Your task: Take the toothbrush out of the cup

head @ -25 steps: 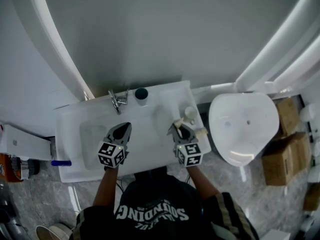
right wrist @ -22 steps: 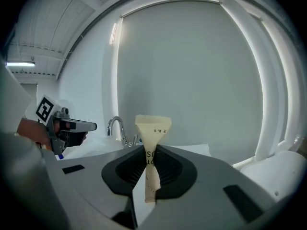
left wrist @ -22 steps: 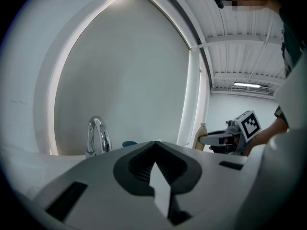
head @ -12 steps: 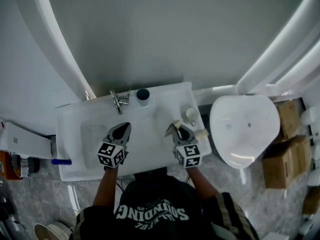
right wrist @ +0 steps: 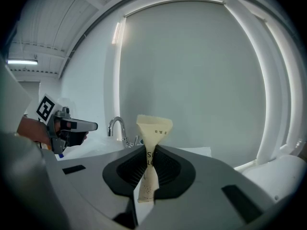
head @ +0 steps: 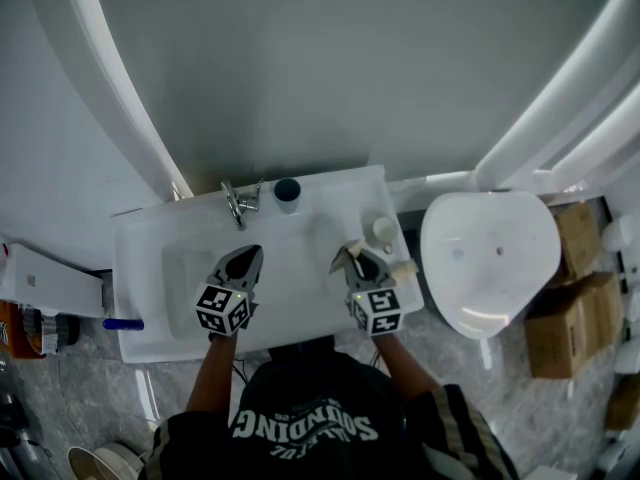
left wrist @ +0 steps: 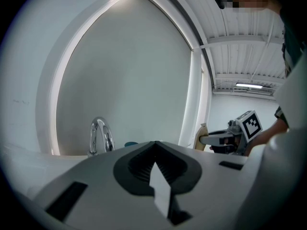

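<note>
A cream paper toothbrush packet [right wrist: 153,128] stands upright between the jaws of my right gripper [right wrist: 146,150], which is shut on it. From the head view, this gripper [head: 352,255] hovers over the right side of the white washstand [head: 300,298], with the packet's top [head: 351,247] at its tip. The small pale cup [head: 383,230] stands just beyond it, to the right. My left gripper [head: 247,255] hangs over the basin's right edge. Its jaws [left wrist: 154,145] meet at the tip with nothing between them.
A chrome tap [head: 237,204] and a dark-topped container [head: 285,188] stand at the back of the washstand. A small cream item [head: 403,266] lies right of my right gripper. A white toilet [head: 488,253] and cardboard boxes [head: 570,288] are further right.
The right gripper's jaws have drawn in on the packet. Both hands have stayed nearly where they were.
</note>
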`<state>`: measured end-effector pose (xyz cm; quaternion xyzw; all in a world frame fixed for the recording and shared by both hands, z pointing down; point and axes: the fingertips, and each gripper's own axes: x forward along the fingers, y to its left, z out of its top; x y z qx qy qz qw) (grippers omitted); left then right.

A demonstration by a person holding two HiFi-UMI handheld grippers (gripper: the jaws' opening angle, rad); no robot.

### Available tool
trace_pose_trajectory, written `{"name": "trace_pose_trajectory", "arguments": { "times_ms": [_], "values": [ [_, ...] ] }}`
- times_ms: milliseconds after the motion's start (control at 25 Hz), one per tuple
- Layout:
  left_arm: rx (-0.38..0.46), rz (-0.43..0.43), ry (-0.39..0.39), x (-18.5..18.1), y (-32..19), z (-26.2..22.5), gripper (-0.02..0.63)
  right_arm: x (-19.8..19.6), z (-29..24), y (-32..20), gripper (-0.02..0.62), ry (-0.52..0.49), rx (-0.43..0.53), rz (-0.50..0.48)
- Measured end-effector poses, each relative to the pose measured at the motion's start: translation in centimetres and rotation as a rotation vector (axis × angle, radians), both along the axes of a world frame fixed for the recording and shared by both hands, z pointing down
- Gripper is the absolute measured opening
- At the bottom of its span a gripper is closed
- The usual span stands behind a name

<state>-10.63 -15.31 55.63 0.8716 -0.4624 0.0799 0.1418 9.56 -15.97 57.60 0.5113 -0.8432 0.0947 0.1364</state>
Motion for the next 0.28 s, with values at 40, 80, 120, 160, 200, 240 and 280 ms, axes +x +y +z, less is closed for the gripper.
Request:
{"name": "trace_pose_trajectory", "arguments": {
  "times_ms": [40,80,120,160,200,240,280],
  "values": [
    [-0.001,0.0,0.0,-0.03,-0.03,0.02,0.0,0.03,0.13,-0.06,0.029,0.003,0.001,-0.001],
    [-0.002,0.0,0.0,-0.04,-0.05,0.06,0.0,0.0,0.2,-0.06,0.029,0.003,-0.002,0.0],
    [-0.002,0.0,0.0,-0.03,-0.07,0.09,0.0,-0.02,0.27,-0.04,0.029,0.002,-0.007,0.001],
    [-0.003,0.0,0.0,0.0,-0.08,0.12,0.0,-0.03,0.34,-0.03,0.029,0.001,-0.011,0.001],
    [-0.003,0.0,0.001,0.03,-0.1,0.16,0.0,-0.03,0.4,-0.05,0.029,0.001,-0.012,0.0],
    [-0.003,0.0,0.002,0.06,-0.12,0.19,0.0,-0.03,0.45,-0.08,0.029,0.001,-0.012,-0.001],
    [-0.003,0.0,0.002,0.08,-0.14,0.22,0.0,-0.04,0.49,-0.12,0.029,0.002,-0.012,-0.003]
  ]
}}
